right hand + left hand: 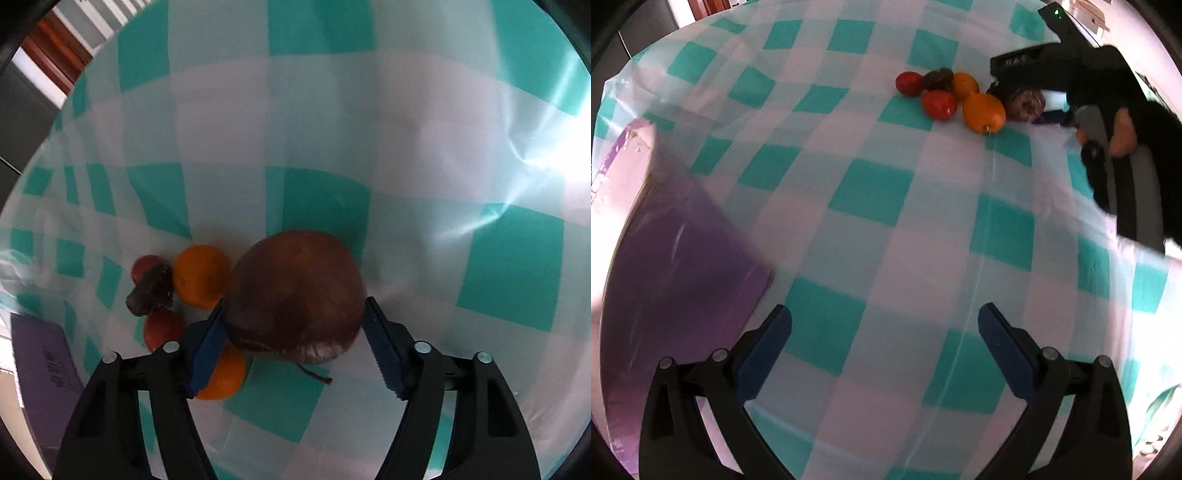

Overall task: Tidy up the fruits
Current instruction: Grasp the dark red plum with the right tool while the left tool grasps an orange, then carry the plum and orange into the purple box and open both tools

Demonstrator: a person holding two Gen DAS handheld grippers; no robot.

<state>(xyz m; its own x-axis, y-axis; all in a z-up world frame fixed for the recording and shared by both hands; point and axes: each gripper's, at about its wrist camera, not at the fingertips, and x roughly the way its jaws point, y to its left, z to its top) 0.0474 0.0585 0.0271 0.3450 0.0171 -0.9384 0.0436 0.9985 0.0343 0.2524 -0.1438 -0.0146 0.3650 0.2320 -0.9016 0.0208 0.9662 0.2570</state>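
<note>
The checked tablecloth (369, 129) lies broad and bare beyond the fruit, a purple bag (683, 266) waits near the idle, wide-open left gripper (884, 332), and the right gripper (295, 332) brackets the brown fruit (295, 291), seemingly touching one pad only, crowded by an orange (201, 275)

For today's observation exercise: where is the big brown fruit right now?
In the right wrist view the brown fruit sits on the checked cloth between the right gripper's blue pads, just right of two oranges.
</note>
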